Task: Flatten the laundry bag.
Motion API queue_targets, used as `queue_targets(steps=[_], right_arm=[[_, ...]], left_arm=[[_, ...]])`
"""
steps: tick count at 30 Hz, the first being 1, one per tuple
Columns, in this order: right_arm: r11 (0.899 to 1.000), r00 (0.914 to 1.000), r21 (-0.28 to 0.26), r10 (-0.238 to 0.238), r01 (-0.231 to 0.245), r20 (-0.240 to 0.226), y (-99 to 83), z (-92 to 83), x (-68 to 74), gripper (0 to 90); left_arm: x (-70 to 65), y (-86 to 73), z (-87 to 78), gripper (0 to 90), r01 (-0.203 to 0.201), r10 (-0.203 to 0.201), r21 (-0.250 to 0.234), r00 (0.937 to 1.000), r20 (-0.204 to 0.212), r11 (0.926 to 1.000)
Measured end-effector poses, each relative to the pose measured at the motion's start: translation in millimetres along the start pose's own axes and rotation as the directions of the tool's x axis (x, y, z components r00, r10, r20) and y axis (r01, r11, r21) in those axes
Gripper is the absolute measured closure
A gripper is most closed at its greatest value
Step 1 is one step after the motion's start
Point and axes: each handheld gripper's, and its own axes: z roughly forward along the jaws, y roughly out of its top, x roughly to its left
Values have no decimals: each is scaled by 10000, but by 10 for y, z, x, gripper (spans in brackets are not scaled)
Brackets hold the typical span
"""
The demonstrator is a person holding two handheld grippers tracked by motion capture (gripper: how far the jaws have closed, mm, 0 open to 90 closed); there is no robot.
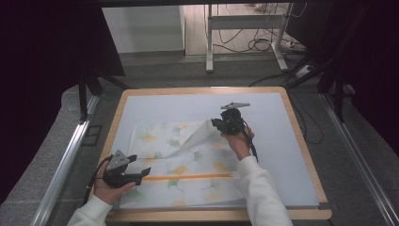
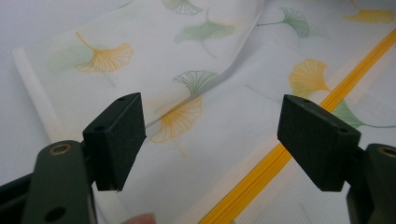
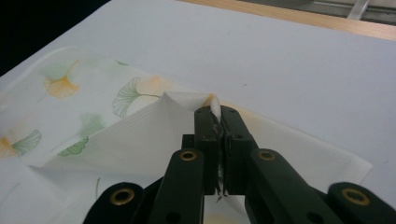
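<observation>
The right hand-held gripper (image 1: 217, 123) has its jaws clamped on the far right corner of the ginkgo-print cloth (image 1: 164, 160) spread on the desk (image 1: 301, 141), peeling it toward the left hand-held gripper (image 1: 139, 166), which waits with jaws apart over the near left edge.

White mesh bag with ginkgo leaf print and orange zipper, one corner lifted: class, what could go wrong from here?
1. The right gripper pinches just the tip of the white ginkgo-print mesh bag; it may slip out.
2. The left gripper hangs open above the bag near its orange zipper, so the bag could slide across the pale blue mat.
</observation>
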Motion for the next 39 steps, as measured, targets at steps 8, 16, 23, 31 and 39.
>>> queue_targets(steps=[8, 16, 23, 31, 39], right_arm=[[9998, 9995, 69, 196, -197, 240, 58, 50, -45, 858], [9957, 9944, 109, 916, -923, 526, 13, 111, -254, 858], [9891, 9855, 82, 1460, -1473, 861, -33, 161, -424, 858], [9836, 9793, 6, 1795, -1803, 937, -15, 185, -514, 858], [9808, 9730, -51, 1941, -1950, 1248, 13, 181, -629, 857]], left_arm=[[-16, -1, 0, 233, -19, 19, 2, 10000, 56, 10000], [-20, 3, 9, 235, 13, -13, 23, 10000, -19, 10000], [-19, 2, 5, 235, -19, 19, 50, 10000, -15, 10000], [-18, 2, 1, 235, 1, -1, 28, 10000, -30, 10000], [-18, 2, -2, 235, -7, 7, 25, 10000, -31, 10000]])
